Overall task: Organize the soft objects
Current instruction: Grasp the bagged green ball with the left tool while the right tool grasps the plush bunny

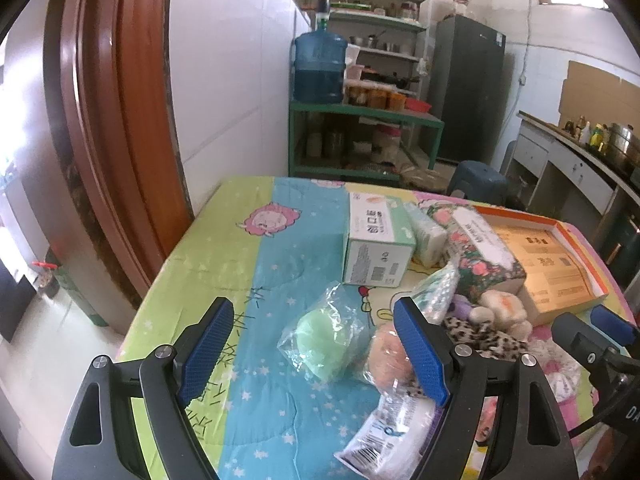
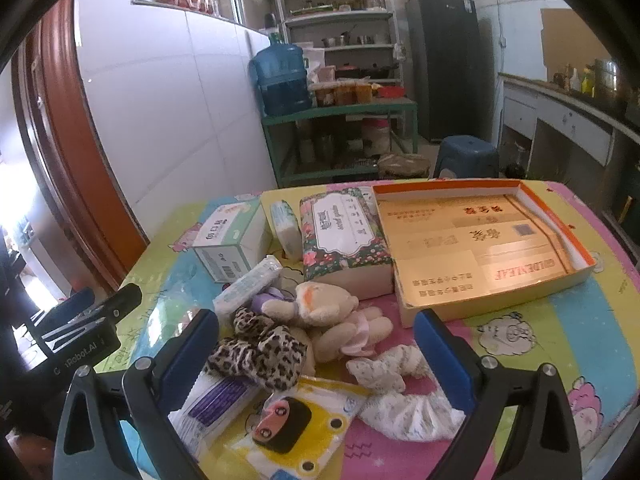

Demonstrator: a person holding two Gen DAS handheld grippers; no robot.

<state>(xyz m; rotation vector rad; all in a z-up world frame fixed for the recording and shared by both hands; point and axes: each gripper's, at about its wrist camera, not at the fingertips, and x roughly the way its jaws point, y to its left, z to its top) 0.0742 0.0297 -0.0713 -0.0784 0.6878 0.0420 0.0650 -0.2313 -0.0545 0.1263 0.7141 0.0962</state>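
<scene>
Both tongs hang wide open and empty: left tongs (image 1: 314, 354) over a bagged green sponge (image 1: 323, 342), right tongs (image 2: 316, 354) over the teddy bear (image 2: 326, 310).

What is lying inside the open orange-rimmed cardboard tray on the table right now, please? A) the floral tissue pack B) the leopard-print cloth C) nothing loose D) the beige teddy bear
C: the orange-rimmed cardboard tray shows only its printed floor, while the beige teddy bear lies outside it on the tablecloth.
</scene>
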